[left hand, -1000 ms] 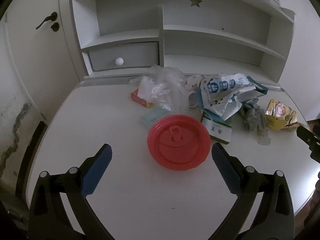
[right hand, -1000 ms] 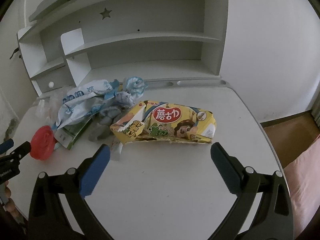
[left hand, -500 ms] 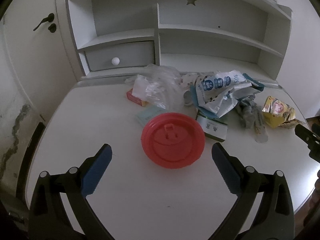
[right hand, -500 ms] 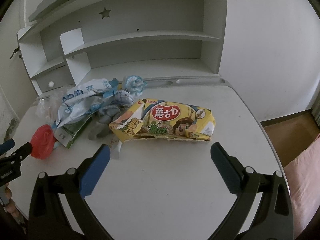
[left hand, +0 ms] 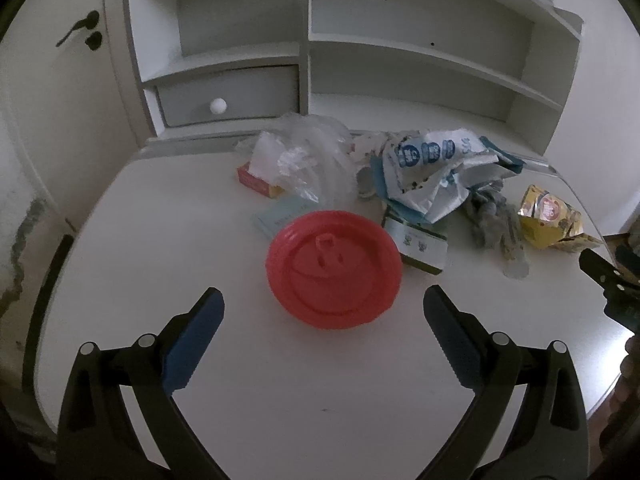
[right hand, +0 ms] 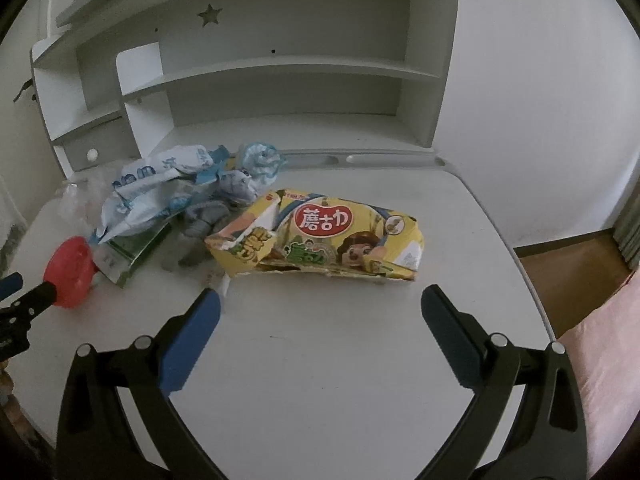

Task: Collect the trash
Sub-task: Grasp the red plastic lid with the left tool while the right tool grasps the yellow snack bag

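Note:
A pile of trash lies on the white desk [left hand: 160, 240]. A round red lid [left hand: 334, 268] rests flat just ahead of my left gripper [left hand: 323, 304], which is open with nothing between its fingers. Behind the lid are a clear plastic bag [left hand: 308, 160], a blue-and-white wrapper [left hand: 436, 164], a green-and-white carton [left hand: 418, 242] and a grey crumpled cloth [left hand: 490, 216]. A torn yellow snack box [right hand: 328, 240] lies straight in front of my right gripper [right hand: 320, 302], which is open and empty. The red lid [right hand: 70, 272] appears at the left of the right wrist view.
A white shelf unit [left hand: 400, 60] with a grey drawer [left hand: 228, 98] stands at the back of the desk. A small red box [left hand: 256, 180] and a pale blue card [left hand: 280, 216] lie under the bag. The desk edge drops to wooden floor [right hand: 568, 276] on the right.
My left gripper has drifted slightly right, so the red lid sits a little further left. The right gripper has edged closer to the yellow snack box. Both stay open.

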A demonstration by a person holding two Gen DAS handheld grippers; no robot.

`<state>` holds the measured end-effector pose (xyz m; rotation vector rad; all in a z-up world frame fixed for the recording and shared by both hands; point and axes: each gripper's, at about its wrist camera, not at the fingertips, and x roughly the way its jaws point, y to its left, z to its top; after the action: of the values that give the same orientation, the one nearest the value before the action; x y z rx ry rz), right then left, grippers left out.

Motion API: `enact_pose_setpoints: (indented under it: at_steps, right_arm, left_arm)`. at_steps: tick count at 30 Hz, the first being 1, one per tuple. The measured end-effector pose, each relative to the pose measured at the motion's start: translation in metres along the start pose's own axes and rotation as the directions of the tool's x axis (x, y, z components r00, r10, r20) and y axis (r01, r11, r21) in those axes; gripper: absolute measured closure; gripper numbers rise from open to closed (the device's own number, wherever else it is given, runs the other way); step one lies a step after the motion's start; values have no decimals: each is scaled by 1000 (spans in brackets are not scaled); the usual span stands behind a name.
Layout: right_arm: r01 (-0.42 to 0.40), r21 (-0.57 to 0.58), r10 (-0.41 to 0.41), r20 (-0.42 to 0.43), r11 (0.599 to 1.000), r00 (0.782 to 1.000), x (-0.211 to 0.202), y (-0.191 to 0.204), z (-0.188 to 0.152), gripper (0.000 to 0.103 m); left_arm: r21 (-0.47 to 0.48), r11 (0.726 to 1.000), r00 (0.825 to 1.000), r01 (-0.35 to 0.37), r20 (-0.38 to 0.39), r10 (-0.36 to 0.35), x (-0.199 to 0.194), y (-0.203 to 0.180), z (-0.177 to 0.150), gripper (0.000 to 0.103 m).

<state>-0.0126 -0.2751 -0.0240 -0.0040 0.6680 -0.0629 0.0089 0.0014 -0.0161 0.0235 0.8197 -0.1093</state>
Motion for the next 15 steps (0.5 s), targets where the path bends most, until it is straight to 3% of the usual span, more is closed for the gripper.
enact_pose_setpoints:
  at_steps: [4, 11, 15]
  right_arm:
    - [-101, 34, 101, 15, 994, 995, -2, -8, -4, 6]
    - [-132, 42, 132, 0, 990, 991, 10, -1, 0, 6]
    - [-133, -17, 132, -10, 991, 991, 17, 9, 5, 6]
  left_arm:
    - [21, 1000, 1000, 9, -7, -9, 9, -5, -4, 6]
    - [23, 1000, 996, 21, -88, -19, 33, -5, -3, 6]
    - [1, 1000, 994, 31, -107, -31, 42, 7, -2, 6]
